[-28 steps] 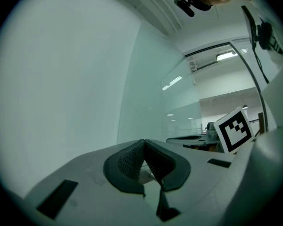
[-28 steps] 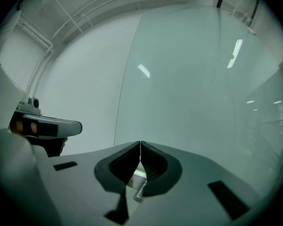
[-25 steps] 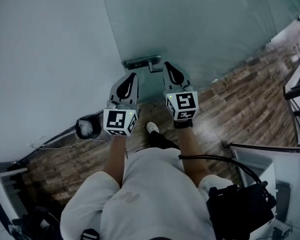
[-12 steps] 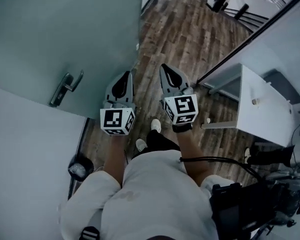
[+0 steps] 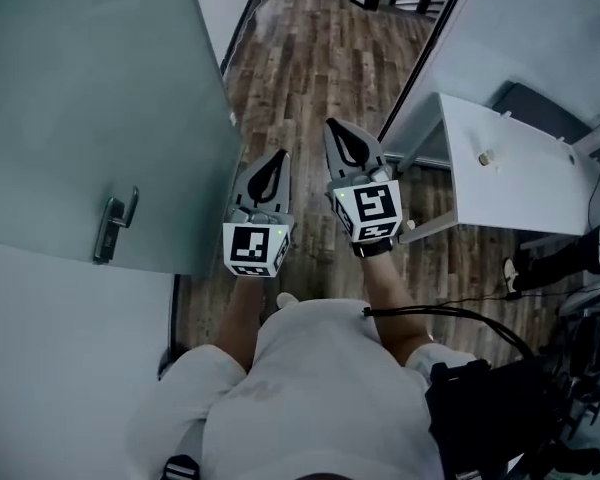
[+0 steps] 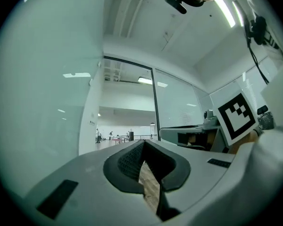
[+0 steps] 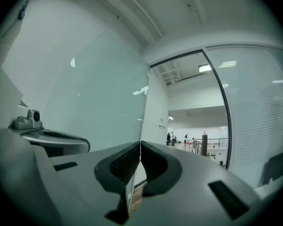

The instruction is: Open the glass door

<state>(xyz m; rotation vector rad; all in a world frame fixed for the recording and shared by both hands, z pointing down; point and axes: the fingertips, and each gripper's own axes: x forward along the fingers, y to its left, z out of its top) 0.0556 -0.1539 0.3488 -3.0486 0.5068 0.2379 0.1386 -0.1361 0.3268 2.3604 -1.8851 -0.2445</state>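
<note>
Change: door [image 5: 100, 88] now off to left, handle [image 5: 113, 225] well apart from both grippers. Second ago both sit just beside handle, facing glass. View now runs along wood floor [image 5: 310, 78] through opening.

Judgement: door probably open already, task about done; hinge side out of view, so not certain.

Left gripper [image 5: 277, 158]: jaws together, nothing between. Right gripper [image 5: 335, 128]: jaws together, empty.

Count: door 1, handle 1, grippers 2, white desk [image 5: 520, 178] 1, at right.
</note>
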